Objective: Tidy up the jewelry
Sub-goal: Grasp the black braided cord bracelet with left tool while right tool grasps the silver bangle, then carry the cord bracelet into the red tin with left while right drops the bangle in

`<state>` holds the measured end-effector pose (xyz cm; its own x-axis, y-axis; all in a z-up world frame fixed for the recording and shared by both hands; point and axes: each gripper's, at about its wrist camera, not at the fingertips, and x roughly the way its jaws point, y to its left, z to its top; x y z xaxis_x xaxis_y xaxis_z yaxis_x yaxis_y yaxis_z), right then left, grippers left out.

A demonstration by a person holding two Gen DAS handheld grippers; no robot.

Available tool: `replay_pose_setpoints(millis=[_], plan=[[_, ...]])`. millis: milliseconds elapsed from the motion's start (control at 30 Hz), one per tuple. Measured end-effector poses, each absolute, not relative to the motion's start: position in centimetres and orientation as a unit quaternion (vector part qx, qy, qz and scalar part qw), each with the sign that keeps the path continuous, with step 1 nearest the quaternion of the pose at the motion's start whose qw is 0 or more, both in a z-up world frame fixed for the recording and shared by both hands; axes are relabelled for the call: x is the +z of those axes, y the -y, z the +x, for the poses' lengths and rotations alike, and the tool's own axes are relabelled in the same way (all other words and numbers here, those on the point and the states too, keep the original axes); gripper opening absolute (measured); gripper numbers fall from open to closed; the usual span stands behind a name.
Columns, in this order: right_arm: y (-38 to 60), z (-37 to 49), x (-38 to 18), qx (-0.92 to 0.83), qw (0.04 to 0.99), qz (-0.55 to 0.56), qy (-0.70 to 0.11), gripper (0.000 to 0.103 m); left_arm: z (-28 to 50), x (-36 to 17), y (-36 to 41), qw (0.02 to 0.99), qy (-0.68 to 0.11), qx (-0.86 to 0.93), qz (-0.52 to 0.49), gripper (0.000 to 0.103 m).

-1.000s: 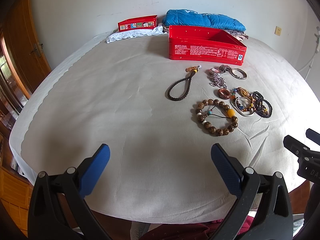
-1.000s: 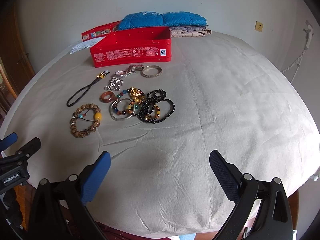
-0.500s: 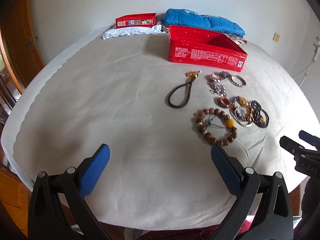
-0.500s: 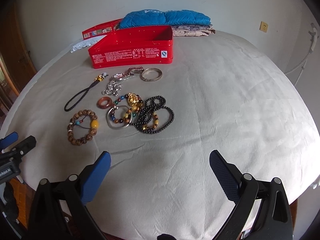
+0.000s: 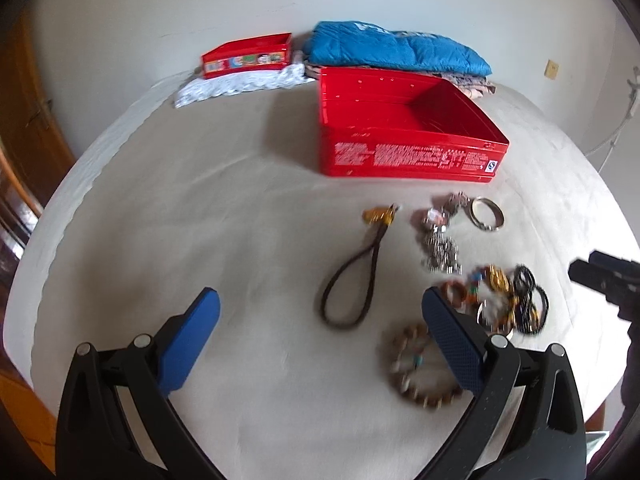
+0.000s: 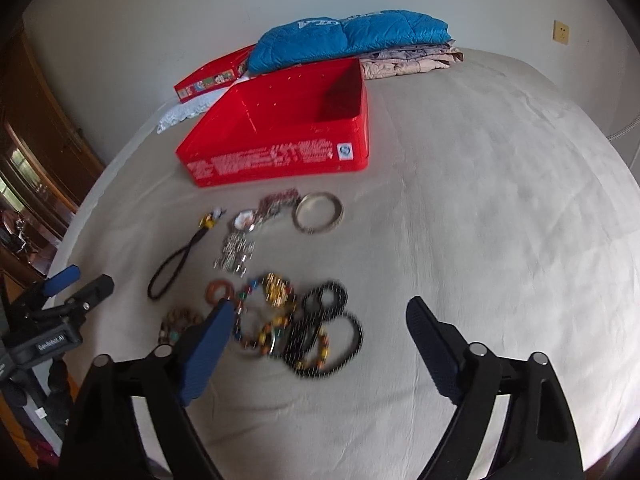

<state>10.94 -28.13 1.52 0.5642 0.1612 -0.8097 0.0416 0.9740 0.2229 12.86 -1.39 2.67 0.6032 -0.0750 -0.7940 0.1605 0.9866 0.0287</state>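
My left tool (image 5: 320, 326) hangs above the bed (image 5: 200, 220), fingers spread wide, holding nothing. Jewelry lies loose on the sheet: dark cord loop (image 5: 352, 280), wooden bead bracelet (image 5: 416, 364), black bead bracelets (image 6: 328, 332), silver bangle (image 6: 318, 212). Beyond stands the open red box (image 6: 280, 136). My right tool (image 6: 320, 332) is likewise spread, empty.

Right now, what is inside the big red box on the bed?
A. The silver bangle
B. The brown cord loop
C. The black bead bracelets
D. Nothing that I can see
D: the red box shows only bare red floor and walls, while the black bead bracelets, the silver bangle and the brown cord loop all lie on the bedsheet in front of it.
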Motion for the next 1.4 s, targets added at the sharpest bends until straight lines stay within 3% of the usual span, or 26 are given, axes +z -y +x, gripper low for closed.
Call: replay_pose_setpoints(millis=[133, 233, 300, 667, 867, 933, 1033, 1167, 1400], plan=[[28.4, 15.0, 0.2, 0.039, 0.864, 0.104, -0.491, 0.074, 16.6, 1.2, 3.0, 0.881, -0.464, -0.072, 0.063, 0.1], [28.1, 17.5, -1.4, 0.058, 0.848, 0.106, -0.516, 0.073, 18.9, -0.2, 3.7, 0.87, -0.482, -0.077, 0.068, 0.092], [27.7, 18.9, -2.5, 0.063, 0.839, 0.106, -0.531, 0.073, 20.0, -1.0, 4.0, 0.862, -0.495, -0.085, 0.064, 0.08], [25.7, 22.4, -4.3, 0.061, 0.828, 0.064, -0.553, 0.072, 23.8, -3.1, 5.8, 0.846, -0.519, -0.094, 0.079, 0.079], [24.8, 23.0, -4.4, 0.04, 0.841, 0.021, -0.539, 0.049, 24.5, -4.3, 6.5, 0.84, -0.527, -0.097, 0.09, 0.079], [24.9, 22.8, -4.4, 0.041, 0.843, 0.022, -0.536, 0.049, 24.6, -4.2, 6.6, 0.838, -0.529, -0.103, 0.087, 0.074], [25.4, 22.5, -4.3, 0.045, 0.846, 0.036, -0.53, 0.049, 24.6, -3.9, 6.8, 0.837, -0.529, -0.112, 0.084, 0.058], [26.1, 22.0, -4.0, 0.057, 0.845, 0.064, -0.528, 0.049, 24.4, -3.5, 7.0, 0.836, -0.529, -0.121, 0.08, 0.025], [26.9, 20.8, -2.1, 0.062, 0.853, 0.08, -0.512, 0.049, 24.0, -2.2, 5.1, 0.841, -0.526, -0.124, 0.037, 0.021]])
